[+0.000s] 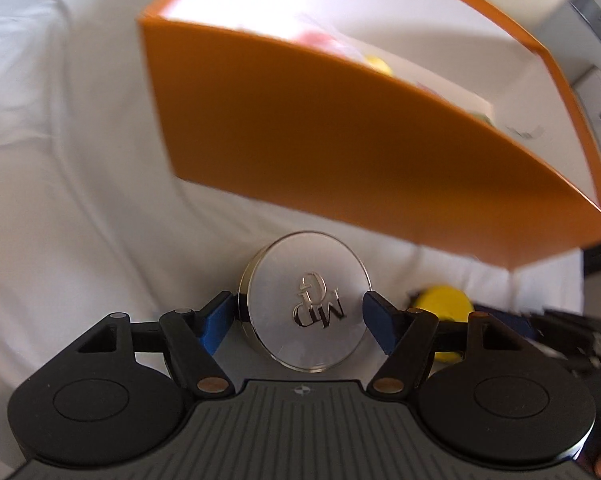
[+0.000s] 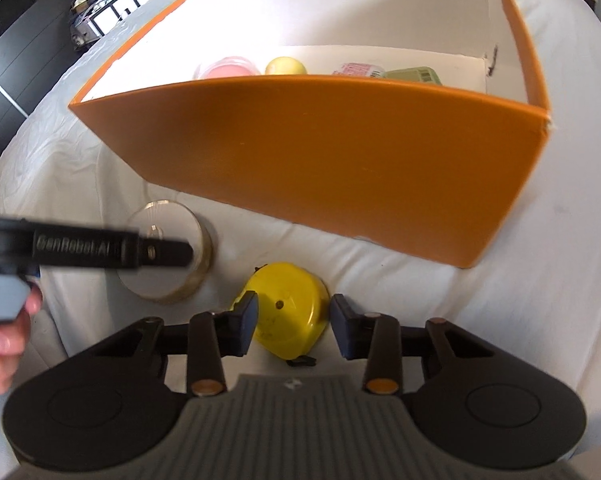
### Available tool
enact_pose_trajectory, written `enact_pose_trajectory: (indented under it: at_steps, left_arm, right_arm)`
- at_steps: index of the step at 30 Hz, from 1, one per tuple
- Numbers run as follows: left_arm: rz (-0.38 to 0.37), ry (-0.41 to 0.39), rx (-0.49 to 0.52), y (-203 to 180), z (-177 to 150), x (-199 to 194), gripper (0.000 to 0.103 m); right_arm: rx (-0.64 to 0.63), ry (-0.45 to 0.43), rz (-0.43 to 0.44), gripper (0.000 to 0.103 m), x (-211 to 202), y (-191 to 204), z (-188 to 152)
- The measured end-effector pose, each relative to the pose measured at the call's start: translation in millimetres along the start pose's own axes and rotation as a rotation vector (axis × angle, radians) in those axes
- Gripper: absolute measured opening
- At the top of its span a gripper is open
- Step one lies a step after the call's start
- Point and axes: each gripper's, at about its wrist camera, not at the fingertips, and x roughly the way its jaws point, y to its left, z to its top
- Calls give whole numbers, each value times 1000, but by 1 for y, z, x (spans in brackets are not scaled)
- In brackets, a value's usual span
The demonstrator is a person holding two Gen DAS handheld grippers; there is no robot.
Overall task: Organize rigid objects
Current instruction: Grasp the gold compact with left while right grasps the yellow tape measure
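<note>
Box ahead of both claws already holds approx. 4 items (pink tub, yellow ball, 2 packets, partly hidden by near wall), so task looks over halfway. Two left on the sheet: round jar between the pads of left claw, jaws wide, contact w/ jar unclear. Yellow tape sits between right claw fingers, open, not gripped yet.

Bright, diffuse daylight, white cloth near overexposure, orange box motion-blurred in the left wrist view, its far interior washed out, specular glare on the round silver lid, strong fisheye curvature and dark vignetting at edges, soft shadows.
</note>
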Motion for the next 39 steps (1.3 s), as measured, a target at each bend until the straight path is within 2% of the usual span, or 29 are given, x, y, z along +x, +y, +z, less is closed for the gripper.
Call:
enact_pose_trajectory:
  at_steps: [2,6,9,11,14,16,18,20,25,27,32,34,35,37,39]
  left_arm:
    - [-30,7,-35,5,1,-1,83]
    - [-12,-31,-106,9,3,-11,82]
    - [-26,-16,-91,7,8,-9,73]
    - [-27,-1,-75,4,8,-6,73]
    - [-20,-13,-57,1,11,-3,72]
    - [-17,-38,-43,0,12,-5,67]
    - [-5,-63,-24,-3,12,-9,61]
    - [8,-107,14,-8,9,-16,51]
    - [-11,-221,112,-19,1,-34,24]
    - [-30,-257,143,-22,-2,-41,19]
    - [-69,-299,223,-33,-5,-46,19]
    - [-184,-243,236,-35,-3,-42,13]
    - [-188,-230,249,-41,-4,-38,13]
    - [-98,-231,291,-49,-6,-33,13]
    - [-99,-224,280,-49,-3,-31,14]
  right_arm:
    - [28,1,-3,46,-4,-4,0]
    - [75,0,-1,47,-5,-10,2]
    - [91,8,-7,54,-6,-13,1]
    - [109,23,-15,60,-4,-14,2]
    - [110,40,-14,62,4,-15,8]
    - [82,48,-16,65,8,-12,10]
    - [49,45,-22,61,10,-6,10]
    - [21,28,-1,42,8,-3,9]
    - [53,-34,36,26,1,-8,7]
    - [66,-65,46,25,-2,-11,6]
    - [24,-115,35,22,-9,-6,2]
    - [7,-122,44,22,-10,-4,1]
    - [5,-121,58,22,-11,-5,2]
    - [-4,-122,57,22,-12,-4,1]
    - [-2,-117,48,22,-12,-5,1]
